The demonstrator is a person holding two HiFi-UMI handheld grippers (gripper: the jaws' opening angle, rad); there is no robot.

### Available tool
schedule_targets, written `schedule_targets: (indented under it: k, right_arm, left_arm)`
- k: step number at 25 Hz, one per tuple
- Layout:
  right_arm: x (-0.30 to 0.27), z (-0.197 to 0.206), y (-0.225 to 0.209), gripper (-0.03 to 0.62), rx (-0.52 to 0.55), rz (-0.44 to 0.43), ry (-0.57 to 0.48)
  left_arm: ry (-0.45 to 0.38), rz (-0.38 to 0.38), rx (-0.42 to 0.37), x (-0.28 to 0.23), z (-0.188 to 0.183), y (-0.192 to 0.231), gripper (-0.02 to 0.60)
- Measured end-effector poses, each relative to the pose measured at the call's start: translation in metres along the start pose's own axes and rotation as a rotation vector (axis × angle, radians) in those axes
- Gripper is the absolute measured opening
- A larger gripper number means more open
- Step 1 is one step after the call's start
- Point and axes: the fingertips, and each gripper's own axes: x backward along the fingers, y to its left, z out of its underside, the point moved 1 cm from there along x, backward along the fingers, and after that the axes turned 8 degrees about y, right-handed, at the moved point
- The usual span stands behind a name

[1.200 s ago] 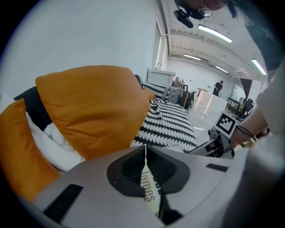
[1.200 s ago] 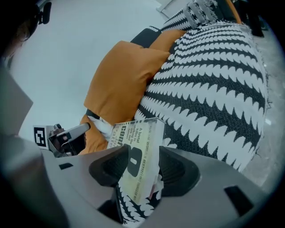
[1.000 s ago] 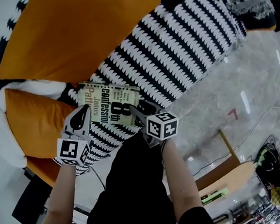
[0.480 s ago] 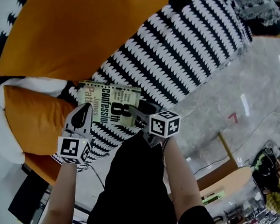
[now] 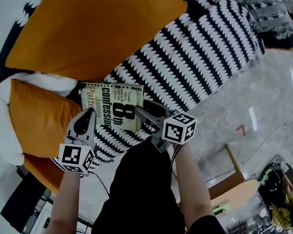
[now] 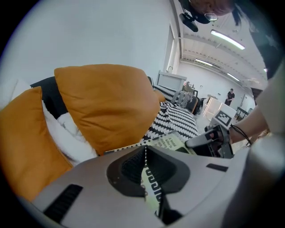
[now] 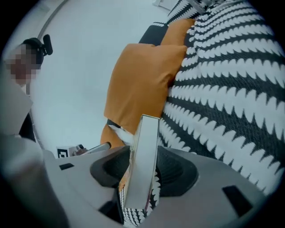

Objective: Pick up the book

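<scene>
Left gripper view has the left tool [image 6: 145, 156] clenched: its two dark pads meet on a thin edge of the book [image 6: 171, 143], whose pale green cover runs out past them toward the right tool [image 6: 209, 140]. Right gripper view looks along the book's white page edge, which stands upright between the right tool's pads. Those jaws are closing, and a pad lies against each side of the book, so the tool is grasping it.

Head view shows the book cover-up and slightly tilted, held between the two tools. The left tool sits at its lower left corner and the right tool at its right edge. The book is over the front part of the black-and-white striped cover [image 5: 203, 47]. Whether its underside clears the fabric cannot be told.

Just to the left of the book is a smaller orange cushion [image 5: 37, 117], with a white pillow [image 5: 0, 126] beside it. A large orange cushion [image 5: 88, 27] leans behind them, above the book in this view. The striped cover stretches away to the upper right, and the shiny grey floor [image 5: 271, 94] lies to the right of it. The person's bare forearms [image 5: 191, 184] reach up from the bottom of the frame to the marker cubes.
</scene>
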Motion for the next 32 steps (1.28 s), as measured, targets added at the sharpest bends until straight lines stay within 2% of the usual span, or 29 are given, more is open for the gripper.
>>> schedule_targets:
  k: [4, 8, 12, 14, 17, 22, 25, 29, 32]
  right_arm:
    - [-0.015, -0.008, 0.027, 0.199, 0.014, -0.045, 0.064]
    - [-0.031, -0.010, 0.021, 0.193, -0.002, 0.043, 0.051]
    - [-0.030, -0.012, 0.017, 0.192, -0.029, 0.119, 0.111]
    - [-0.032, -0.013, 0.025, 0.187, -0.050, 0.130, 0.131]
    - [-0.035, -0.021, 0.043, 0.181, -0.048, 0.130, 0.107]
    - [-0.027, -0.026, 0.074, 0.175, 0.030, 0.168, 0.086]
    - [-0.017, -0.044, 0.099, 0.173, 0.034, 0.166, 0.045]
    - [0.015, -0.036, 0.127, 0.173, -0.041, 0.161, 0.034]
    - [0.043, -0.027, 0.140, 0.173, -0.130, 0.148, -0.017]
  left_arm:
    - [-0.024, -0.028, 0.025, 0.017, -0.005, 0.012, 0.015]
    - [-0.055, -0.045, 0.047, 0.026, 0.005, 0.027, 0.016]
    - [-0.091, -0.074, 0.069, 0.042, 0.005, 0.036, 0.015]
    - [-0.099, -0.086, 0.074, 0.053, 0.005, 0.042, 0.016]
    - [-0.115, -0.095, 0.090, 0.071, 0.005, 0.049, 0.015]
    - [-0.150, -0.104, 0.095, 0.104, 0.001, 0.046, 0.015]
    - [-0.177, -0.117, 0.086, 0.121, -0.014, 0.048, 0.015]
    - [-0.214, -0.104, 0.077, 0.154, -0.035, 0.036, 0.015]
    - [-0.244, -0.112, 0.087, 0.179, -0.044, 0.031, 0.015]
